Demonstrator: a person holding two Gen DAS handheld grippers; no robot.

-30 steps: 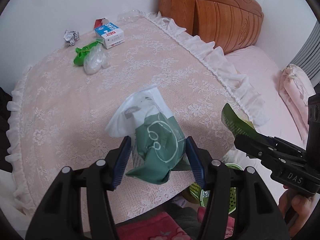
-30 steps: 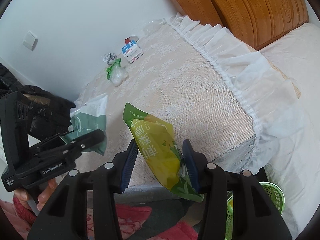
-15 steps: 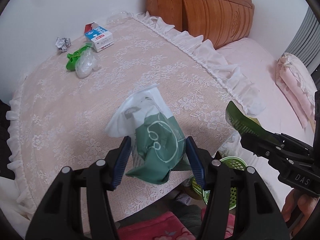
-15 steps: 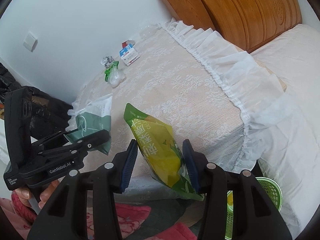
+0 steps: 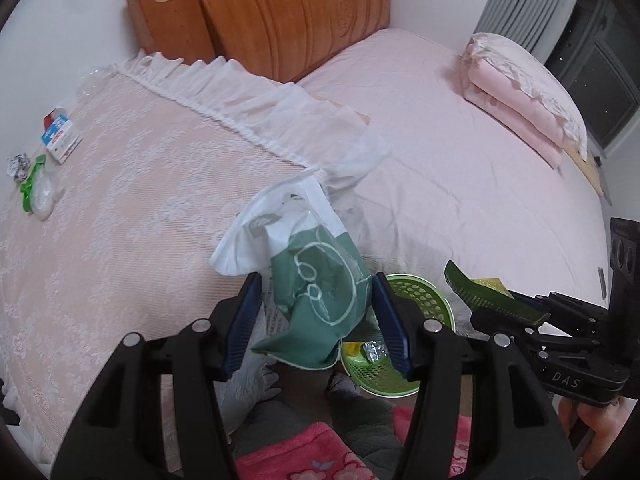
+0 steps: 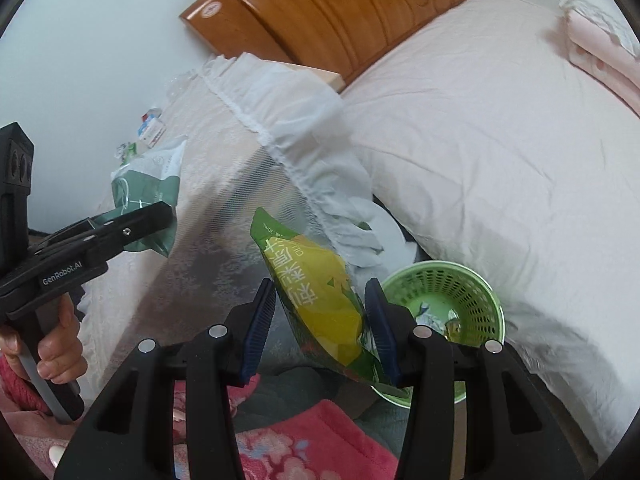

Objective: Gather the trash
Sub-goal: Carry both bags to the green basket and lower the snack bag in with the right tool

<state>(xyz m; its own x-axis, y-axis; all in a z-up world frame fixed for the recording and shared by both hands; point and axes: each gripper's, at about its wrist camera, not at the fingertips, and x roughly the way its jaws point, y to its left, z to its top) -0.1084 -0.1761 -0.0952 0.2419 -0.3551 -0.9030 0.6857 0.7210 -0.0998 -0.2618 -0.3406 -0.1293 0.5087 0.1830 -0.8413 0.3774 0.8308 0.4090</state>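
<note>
My left gripper (image 5: 316, 316) is shut on a green and white plastic bag (image 5: 316, 280) and holds it in the air over the table's near edge. The bag also shows in the right wrist view (image 6: 146, 196). My right gripper (image 6: 322, 320) is shut on a green and yellow snack packet (image 6: 320, 292), which shows at the right of the left wrist view (image 5: 476, 288). A green mesh waste basket (image 6: 464, 292) stands on the floor below, between table and bed, with some trash inside; it also shows in the left wrist view (image 5: 416, 296).
A lace-covered table (image 5: 120, 208) holds a small blue and white carton (image 5: 60, 140), a crumpled foil ball (image 5: 18, 166) and a clear bag with a green piece (image 5: 38, 192) at its far left. A pink bed (image 5: 460, 160) with folded bedding (image 5: 520, 92) lies to the right.
Both grippers have swung right and down with their trash, away from the table top. The green basket has come into view below and ahead of them.
</note>
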